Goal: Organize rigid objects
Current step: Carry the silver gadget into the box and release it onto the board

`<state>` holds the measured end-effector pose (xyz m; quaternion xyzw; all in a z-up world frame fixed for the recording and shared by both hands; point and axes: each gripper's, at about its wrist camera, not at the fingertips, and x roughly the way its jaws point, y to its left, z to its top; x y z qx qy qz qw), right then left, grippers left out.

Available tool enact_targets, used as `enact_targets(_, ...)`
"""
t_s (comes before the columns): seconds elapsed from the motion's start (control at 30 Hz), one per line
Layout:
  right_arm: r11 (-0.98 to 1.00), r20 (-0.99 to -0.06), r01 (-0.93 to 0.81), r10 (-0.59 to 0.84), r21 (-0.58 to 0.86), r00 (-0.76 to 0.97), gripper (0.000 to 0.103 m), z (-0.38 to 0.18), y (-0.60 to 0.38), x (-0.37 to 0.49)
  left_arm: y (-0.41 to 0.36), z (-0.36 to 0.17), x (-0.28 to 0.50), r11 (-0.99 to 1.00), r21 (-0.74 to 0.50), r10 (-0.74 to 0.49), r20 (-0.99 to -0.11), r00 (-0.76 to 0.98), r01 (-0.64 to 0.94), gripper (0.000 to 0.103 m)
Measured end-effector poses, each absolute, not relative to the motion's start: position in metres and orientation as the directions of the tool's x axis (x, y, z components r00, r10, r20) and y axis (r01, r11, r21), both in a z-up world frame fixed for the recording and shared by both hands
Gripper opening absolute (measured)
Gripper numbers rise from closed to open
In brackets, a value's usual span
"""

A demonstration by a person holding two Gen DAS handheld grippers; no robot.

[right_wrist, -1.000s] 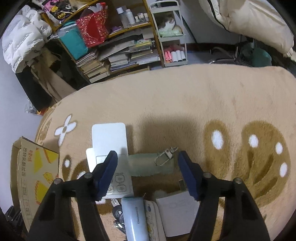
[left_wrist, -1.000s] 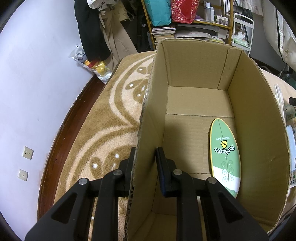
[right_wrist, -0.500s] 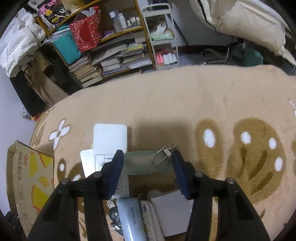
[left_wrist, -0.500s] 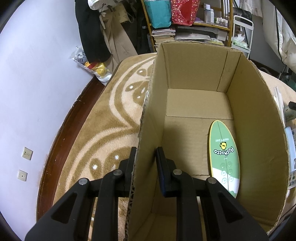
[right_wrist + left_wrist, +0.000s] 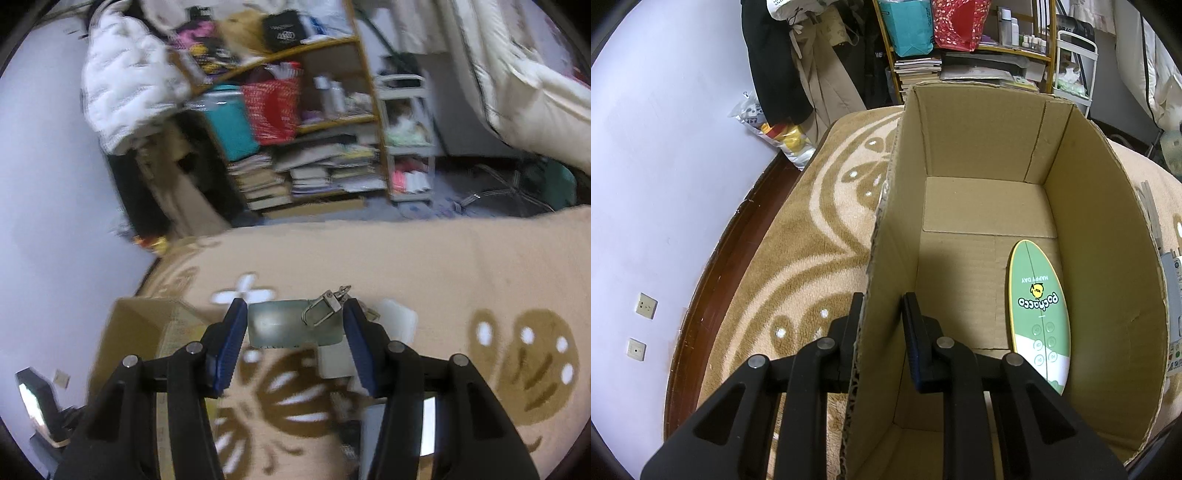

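My left gripper (image 5: 882,314) is shut on the left wall of an open cardboard box (image 5: 990,122), one finger outside, one inside. A green oval Pochacco item (image 5: 1039,314) lies on the box floor at the right. My right gripper (image 5: 293,325) is shut on a flat grey-green case (image 5: 280,326) with a metal clasp (image 5: 327,302), held above the rug. The box also shows in the right wrist view (image 5: 136,328), low at the left.
A beige patterned rug (image 5: 443,266) covers the floor. White flat items (image 5: 397,321) lie on it under the right gripper. A cluttered bookshelf (image 5: 306,155) and a white cart (image 5: 410,147) stand behind. A wall (image 5: 665,147) and wooden skirting lie left of the box.
The right gripper closed on the grey-green case, lifted it off the rug and swung left toward the box. The left gripper stayed shut on the box wall.
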<state>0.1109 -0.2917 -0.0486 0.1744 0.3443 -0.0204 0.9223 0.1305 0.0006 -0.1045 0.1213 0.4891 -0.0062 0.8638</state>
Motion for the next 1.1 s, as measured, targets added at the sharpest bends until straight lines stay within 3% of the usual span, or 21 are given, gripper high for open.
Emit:
enact_targets(0.43, 0.961, -0.613, -0.131, 0.256, 0.242, 0.748, 0.056, -0.033, -0.168, 0.102, 0.002, -0.105, 0.131, 0.971, 0.201, 0.107, -0.848, 0.519, 0.127, 0.02)
enact_targets(1.1, 0.935, -0.678, -0.131, 0.332, 0.331, 0.656, 0.057, -0.067, -0.149, 0.103, 0.004, -0.106, 0.131, 0.973, 0.2, 0.114, -0.849, 0.517, 0.114, 0.02)
